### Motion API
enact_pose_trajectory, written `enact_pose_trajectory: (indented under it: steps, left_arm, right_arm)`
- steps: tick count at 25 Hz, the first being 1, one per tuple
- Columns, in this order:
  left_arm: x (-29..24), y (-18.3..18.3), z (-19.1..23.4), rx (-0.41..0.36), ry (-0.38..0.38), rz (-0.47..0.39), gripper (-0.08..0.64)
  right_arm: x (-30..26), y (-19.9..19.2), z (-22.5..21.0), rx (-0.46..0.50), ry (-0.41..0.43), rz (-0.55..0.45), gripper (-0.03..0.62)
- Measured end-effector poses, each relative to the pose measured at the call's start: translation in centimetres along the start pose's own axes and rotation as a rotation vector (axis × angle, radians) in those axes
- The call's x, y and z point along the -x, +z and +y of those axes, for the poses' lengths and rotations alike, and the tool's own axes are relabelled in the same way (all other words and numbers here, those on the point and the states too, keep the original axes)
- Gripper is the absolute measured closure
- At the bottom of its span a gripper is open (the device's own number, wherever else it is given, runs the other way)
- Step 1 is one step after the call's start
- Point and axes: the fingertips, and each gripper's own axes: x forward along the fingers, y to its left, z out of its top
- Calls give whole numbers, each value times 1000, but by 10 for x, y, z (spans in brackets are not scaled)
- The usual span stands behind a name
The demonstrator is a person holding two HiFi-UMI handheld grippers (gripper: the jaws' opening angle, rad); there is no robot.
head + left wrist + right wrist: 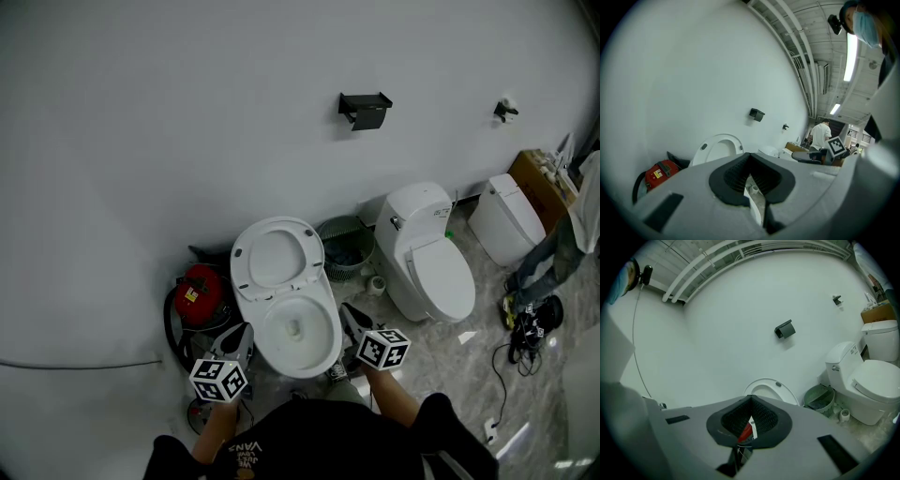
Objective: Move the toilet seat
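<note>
The white toilet stands by the wall with its bowl uncovered. Its seat is raised and leans back toward the wall. My left gripper hangs just left of the bowl's rim, shut and holding nothing. My right gripper is just right of the rim, also shut and empty. In the left gripper view the raised seat rises beyond the closed jaws of the left gripper. In the right gripper view the seat shows above the closed jaws of the right gripper.
A red vacuum cleaner sits left of the toilet. A mesh bin and a second toilet with its lid down stand to the right. A third toilet, a cardboard box and a person are further right.
</note>
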Motion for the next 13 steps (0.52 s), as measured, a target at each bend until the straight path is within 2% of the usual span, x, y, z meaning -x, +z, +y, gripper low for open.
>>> enact_pose_trajectory:
  steps: [13]
  left_arm:
    - [-11, -2, -13, 10, -42, 3, 558]
  right_arm:
    - [2, 2, -3, 22, 0, 11, 595]
